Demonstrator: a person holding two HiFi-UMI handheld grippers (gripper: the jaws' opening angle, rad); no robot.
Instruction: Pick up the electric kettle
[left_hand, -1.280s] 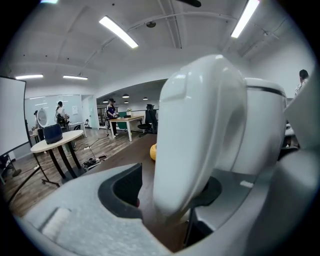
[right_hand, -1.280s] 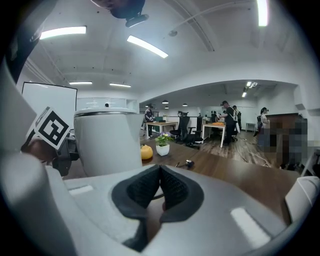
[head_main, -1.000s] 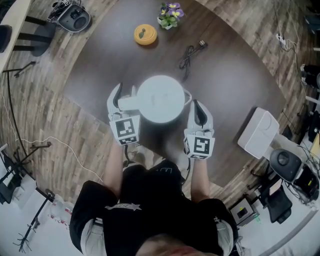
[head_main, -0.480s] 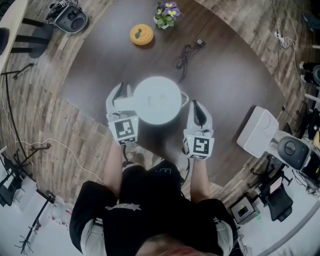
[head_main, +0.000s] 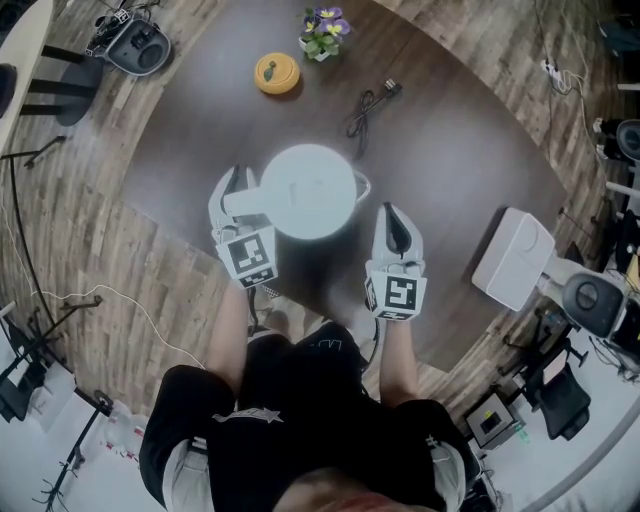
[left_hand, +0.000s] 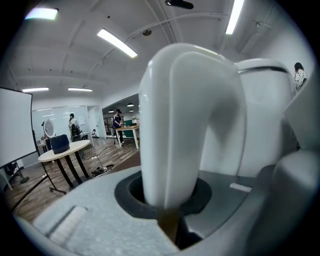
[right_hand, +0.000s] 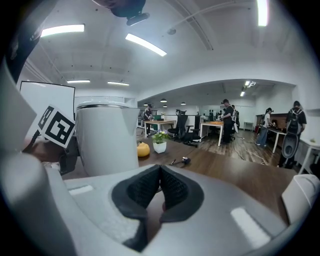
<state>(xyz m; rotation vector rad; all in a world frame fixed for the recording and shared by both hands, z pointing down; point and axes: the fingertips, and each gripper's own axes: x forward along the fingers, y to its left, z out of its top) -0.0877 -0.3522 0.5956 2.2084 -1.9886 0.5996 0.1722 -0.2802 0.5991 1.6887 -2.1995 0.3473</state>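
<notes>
The white electric kettle stands on the dark round table, seen from above with its lid up. Its handle points left. My left gripper is shut on that handle. In the left gripper view the thick white handle fills the gap between the dark pads, with the kettle body behind it. My right gripper sits just right of the kettle, apart from it, its pads pressed together on nothing. The right gripper view shows the kettle to the left of the right gripper.
Far across the table lie an orange round thing, a small potted flower and a coiled black cable. A white box sits at the table's right edge. Office chairs and gear stand on the wooden floor around it.
My left gripper's jaws have closed from wide apart onto the kettle handle. The right gripper has stayed beside the kettle. The head view has shifted slightly.
</notes>
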